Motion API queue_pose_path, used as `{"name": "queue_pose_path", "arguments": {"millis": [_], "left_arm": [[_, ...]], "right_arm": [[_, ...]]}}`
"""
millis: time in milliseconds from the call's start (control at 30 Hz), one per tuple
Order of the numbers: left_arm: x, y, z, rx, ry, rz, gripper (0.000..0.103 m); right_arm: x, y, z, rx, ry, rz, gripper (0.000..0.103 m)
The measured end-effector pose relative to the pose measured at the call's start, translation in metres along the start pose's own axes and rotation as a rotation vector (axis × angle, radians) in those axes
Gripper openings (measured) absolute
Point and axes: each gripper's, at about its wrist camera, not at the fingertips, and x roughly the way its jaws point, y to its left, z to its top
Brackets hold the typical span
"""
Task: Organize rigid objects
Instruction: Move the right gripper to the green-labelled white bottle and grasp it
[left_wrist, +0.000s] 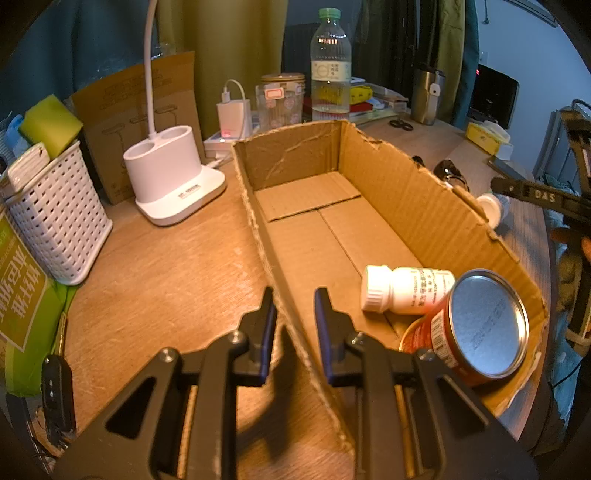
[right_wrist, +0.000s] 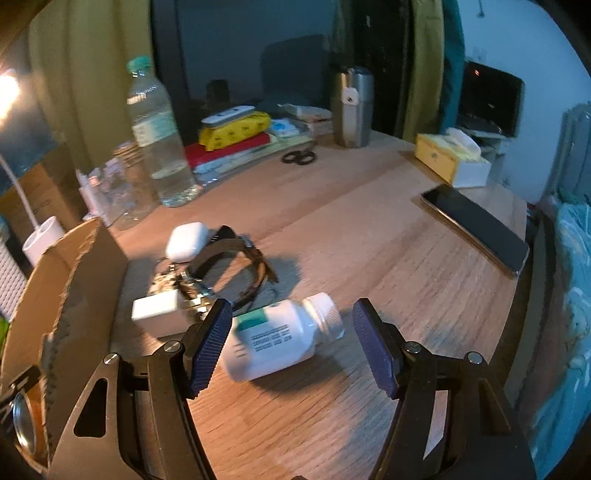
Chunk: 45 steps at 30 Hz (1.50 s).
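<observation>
- Cardboard box (left_wrist: 388, 206), open-topped with torn upper edges, standing on wooden table (left_wrist: 159, 266); in right wrist view only its near corner visible at left.
- Clear water bottle (left_wrist: 330, 62) with green cap, upright behind far end of box, partly filled.
- White desk lamp base (left_wrist: 173, 177) with two round cups, just left of box; white perforated basket (left_wrist: 59, 218) further left, yellow-green sponge (left_wrist: 50, 123) sticking out of its top.
- Steel tumbler (right_wrist: 351, 107) upright at far side of table; black scissors (right_wrist: 299, 157) lying flat in front of it.
- Dark phone (right_wrist: 476, 229) lying flat, well apart to right; yellow tissue box (right_wrist: 450, 157) beyond it.
- Red tin can (left_wrist: 469, 328) lying tilted inside near right corner of box, silver end facing camera.
- Left gripper (left_wrist: 295, 299) straddling near left wall of box, blue pads one on each side of cardboard edge, closed to narrowest gap and pinching that wall.
- Right gripper (right_wrist: 291, 343) spread wide over white pill bottle on table, pads either side, neither pressing, nothing held.
- White pill bottle on table (right_wrist: 284, 339), on its side just right of box, cap pointing away to right.
- Second white pill bottle (left_wrist: 406, 290) lying inside box, touching can.
- Black watch (right_wrist: 232, 262), white earbud case (right_wrist: 186, 240) and small white block (right_wrist: 157, 308) clustered just beyond bottle on table.
</observation>
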Motion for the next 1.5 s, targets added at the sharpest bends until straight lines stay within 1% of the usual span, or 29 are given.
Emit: {"name": "queue_pose_path", "arguments": {"millis": [100, 200, 667, 700, 733, 800, 1000, 1500], "left_arm": [[0.000, 0.000, 0.000, 0.000, 0.000, 0.000, 0.021], [0.001, 0.001, 0.000, 0.000, 0.000, 0.000, 0.021], [0.000, 0.000, 0.000, 0.000, 0.000, 0.000, 0.021], [0.000, 0.000, 0.000, 0.000, 0.000, 0.000, 0.021], [0.000, 0.000, 0.000, 0.000, 0.000, 0.000, 0.021], [0.000, 0.000, 0.000, 0.000, 0.000, 0.000, 0.021], [0.000, 0.000, 0.000, 0.000, 0.000, 0.000, 0.021], [0.000, 0.000, 0.000, 0.000, 0.000, 0.000, 0.021]], "right_arm": [[0.007, -0.002, 0.001, 0.015, 0.008, -0.010, 0.071], [0.013, 0.001, 0.000, -0.004, 0.025, -0.025, 0.071], [0.018, 0.007, -0.023, -0.036, 0.084, 0.001, 0.071], [0.018, 0.008, -0.024, -0.042, 0.082, 0.005, 0.069], [0.017, 0.009, -0.025, -0.047, 0.077, 0.008, 0.059], [0.016, 0.012, -0.025, -0.062, 0.075, 0.008, 0.049], [0.011, 0.021, -0.026, -0.104, 0.061, 0.035, 0.046], [-0.026, 0.045, -0.016, -0.165, -0.020, 0.096, 0.045]]}}
